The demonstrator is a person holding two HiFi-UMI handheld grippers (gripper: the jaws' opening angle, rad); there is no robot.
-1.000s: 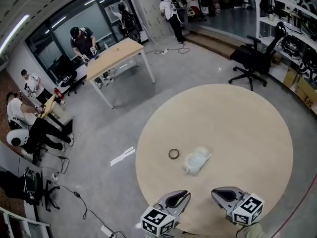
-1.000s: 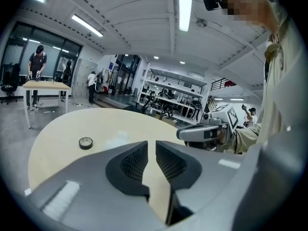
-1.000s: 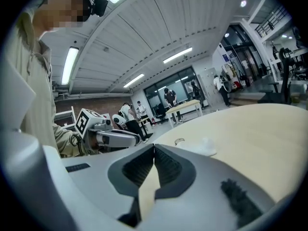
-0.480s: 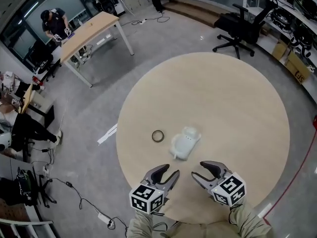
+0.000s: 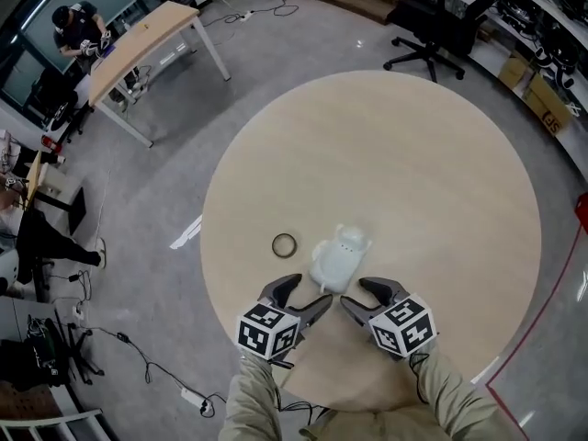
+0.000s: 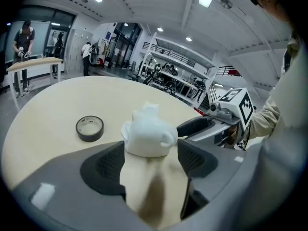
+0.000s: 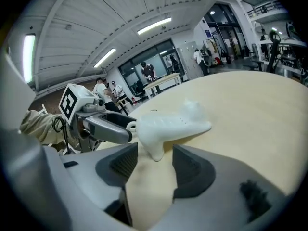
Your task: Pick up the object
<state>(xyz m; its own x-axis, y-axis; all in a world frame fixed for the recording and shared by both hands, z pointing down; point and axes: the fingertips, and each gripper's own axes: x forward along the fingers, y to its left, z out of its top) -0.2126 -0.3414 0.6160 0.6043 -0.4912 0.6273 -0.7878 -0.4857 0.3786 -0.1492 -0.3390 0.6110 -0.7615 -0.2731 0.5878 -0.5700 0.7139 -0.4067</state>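
A white moulded plastic object (image 5: 337, 257) lies on the round wooden table (image 5: 413, 173), with a black tape ring (image 5: 284, 244) just to its left. My left gripper (image 5: 306, 292) sits at the object's near left and its jaws are opening. In the left gripper view the object (image 6: 147, 131) stands right at the fingertips, untouched by the pads, and the tape ring (image 6: 89, 128) lies off to the left. My right gripper (image 5: 358, 294) is at the object's near right, jaws also opening. In the right gripper view the object (image 7: 171, 124) lies just ahead of the pads.
A rectangular wooden table (image 5: 138, 39) and a black office chair (image 5: 432, 26) stand beyond the round table. People work at the far left. Cables (image 5: 138, 366) trail over the grey floor. The table's near edge is right under my forearms.
Both grippers have moved forward across the table to the near end of the white object. Both sets of jaws went from shut to wide apart.
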